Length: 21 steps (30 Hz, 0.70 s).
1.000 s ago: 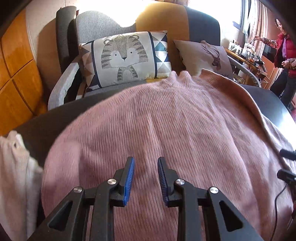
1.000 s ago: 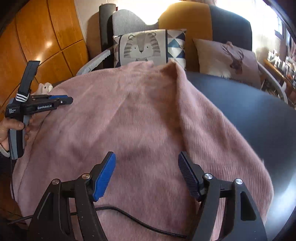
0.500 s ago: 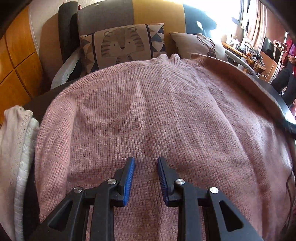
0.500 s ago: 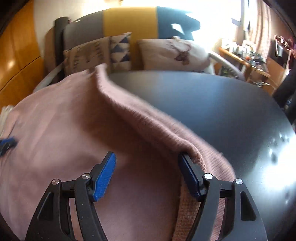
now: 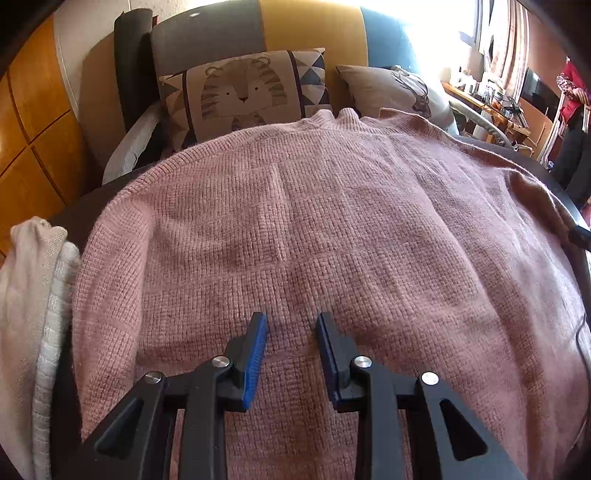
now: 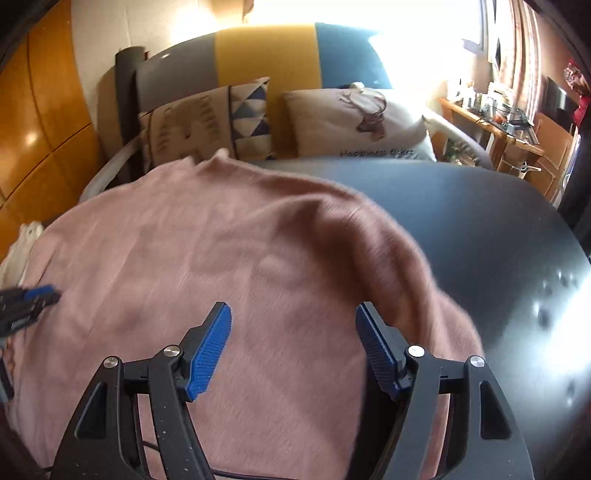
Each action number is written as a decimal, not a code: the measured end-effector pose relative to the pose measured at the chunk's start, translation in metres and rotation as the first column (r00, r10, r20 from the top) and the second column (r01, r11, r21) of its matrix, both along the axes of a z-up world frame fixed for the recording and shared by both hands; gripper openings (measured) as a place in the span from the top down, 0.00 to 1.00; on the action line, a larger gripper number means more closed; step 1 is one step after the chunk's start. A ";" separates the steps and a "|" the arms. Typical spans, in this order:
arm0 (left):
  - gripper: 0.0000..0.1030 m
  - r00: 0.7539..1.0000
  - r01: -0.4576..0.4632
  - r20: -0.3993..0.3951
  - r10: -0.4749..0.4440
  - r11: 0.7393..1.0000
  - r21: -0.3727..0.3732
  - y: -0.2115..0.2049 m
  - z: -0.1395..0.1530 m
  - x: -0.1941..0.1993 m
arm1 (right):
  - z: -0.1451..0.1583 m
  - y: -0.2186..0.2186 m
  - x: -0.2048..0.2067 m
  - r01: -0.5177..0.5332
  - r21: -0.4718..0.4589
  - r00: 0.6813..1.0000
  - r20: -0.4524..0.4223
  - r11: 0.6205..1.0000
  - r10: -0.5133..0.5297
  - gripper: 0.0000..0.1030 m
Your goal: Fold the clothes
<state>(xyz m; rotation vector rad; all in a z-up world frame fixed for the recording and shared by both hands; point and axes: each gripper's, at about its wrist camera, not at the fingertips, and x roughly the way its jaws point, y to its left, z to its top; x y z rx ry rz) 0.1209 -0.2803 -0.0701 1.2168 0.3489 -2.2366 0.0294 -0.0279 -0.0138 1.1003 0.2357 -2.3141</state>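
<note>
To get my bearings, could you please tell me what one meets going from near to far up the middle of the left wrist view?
Left gripper → pink sweater → tiger cushion → sofa backrest.

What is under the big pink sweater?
A dark table lies under the pink sweater; its bare top shows to the sweater's right and at the far left edge. Anything else beneath is covered, so I cannot tell.

Left gripper point(image 5: 291, 325) jaws narrow, empty; right gripper point(image 6: 293, 314) jaws wide, empty.
</note>
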 end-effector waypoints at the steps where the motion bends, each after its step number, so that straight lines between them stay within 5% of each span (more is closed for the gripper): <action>1: 0.73 1.000 0.004 0.004 -0.004 1.000 -0.001 0.002 0.001 0.002 | -0.002 -0.002 0.011 0.005 0.005 1.000 0.009 1.000 -0.005 0.29; 12: 0.73 1.000 0.005 0.008 -0.005 1.000 -0.001 0.016 0.008 0.021 | -0.017 -0.011 0.037 0.036 0.007 0.998 0.047 0.999 -0.036 0.29; 21: 0.73 0.994 0.094 -0.062 -0.094 0.996 0.000 0.035 0.021 -0.035 | -0.025 -0.013 0.038 0.013 -0.006 0.995 0.099 1.000 -0.013 0.29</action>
